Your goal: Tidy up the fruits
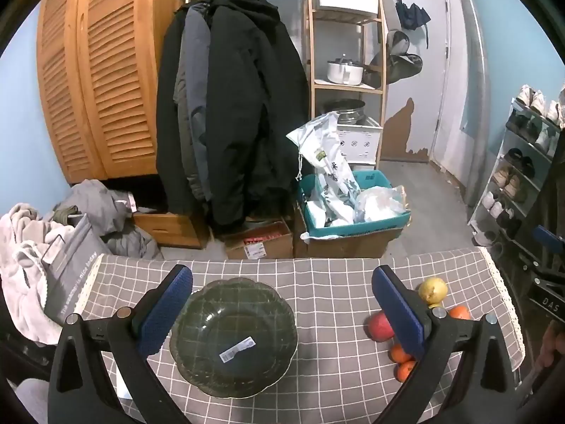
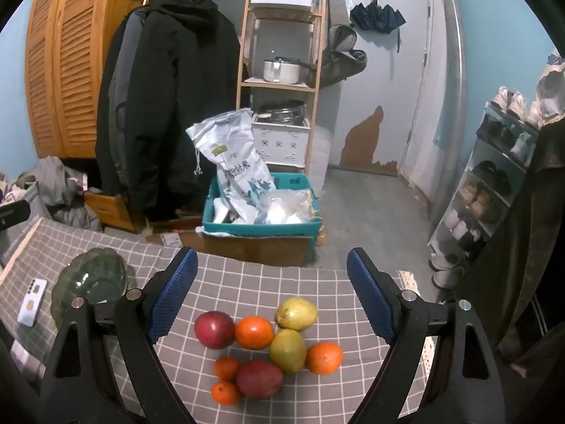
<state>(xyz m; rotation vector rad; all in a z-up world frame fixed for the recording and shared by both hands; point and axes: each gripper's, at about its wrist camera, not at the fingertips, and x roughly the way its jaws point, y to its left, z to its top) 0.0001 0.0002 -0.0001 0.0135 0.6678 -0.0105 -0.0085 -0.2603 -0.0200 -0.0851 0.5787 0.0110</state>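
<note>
A dark green glass bowl (image 1: 233, 335) with a barcode sticker sits empty on the grey checked tablecloth, between the fingers of my open left gripper (image 1: 282, 311). It also shows in the right wrist view (image 2: 90, 279) at the left. My right gripper (image 2: 272, 300) is open and empty above a cluster of fruit: a red fruit (image 2: 214, 329), a second red fruit (image 2: 259, 378), two yellow-green fruits (image 2: 296, 313) (image 2: 288, 350), and several oranges (image 2: 254, 332). In the left wrist view the fruit (image 1: 432, 290) lies right of the bowl, partly hidden by my right finger.
A white phone (image 2: 31, 306) lies on the tablecloth (image 2: 247, 282) left of the bowl. Beyond the table's far edge stand cardboard boxes, a teal crate (image 2: 261, 222) with bags, hanging coats, a wooden shelf and a shoe rack (image 2: 494, 190) at right.
</note>
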